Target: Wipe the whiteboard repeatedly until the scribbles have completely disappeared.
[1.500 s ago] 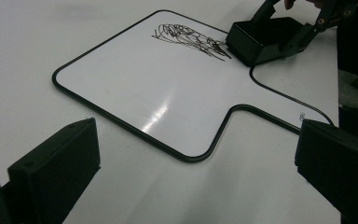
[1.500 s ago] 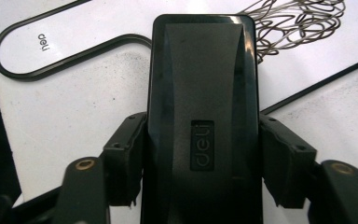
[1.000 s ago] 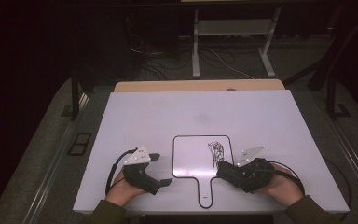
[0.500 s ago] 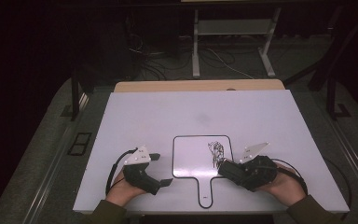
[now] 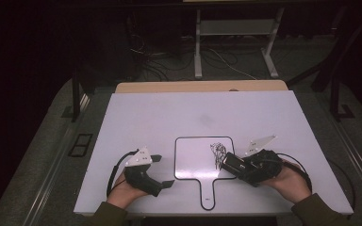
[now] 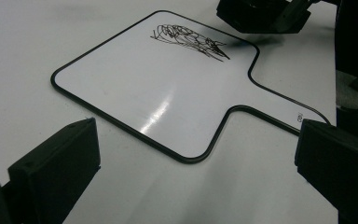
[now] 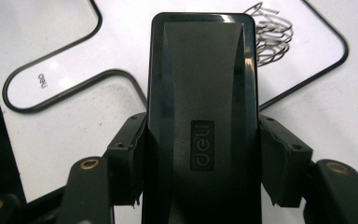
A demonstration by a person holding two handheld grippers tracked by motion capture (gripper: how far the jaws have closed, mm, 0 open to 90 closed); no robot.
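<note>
high view: paddle whiteboard (image 5: pixel 195 160) near table (image 5: pixel 169 113) front edge, far half bare | left gripper view: left gripper (image 6: pixel 191 172) jaws apart, nothing btwn, by board's rim | right gripper view: right gripper (image 7: pixel 200 172) clamps black eraser (image 7: pixel 200 93), tip at scribble (image 7: pixel 270 32)

White table (image 5: pixel 146 113) lies bare beyond the whiteboard (image 5: pixel 193 160); only the 2 grippers flank it.
</note>
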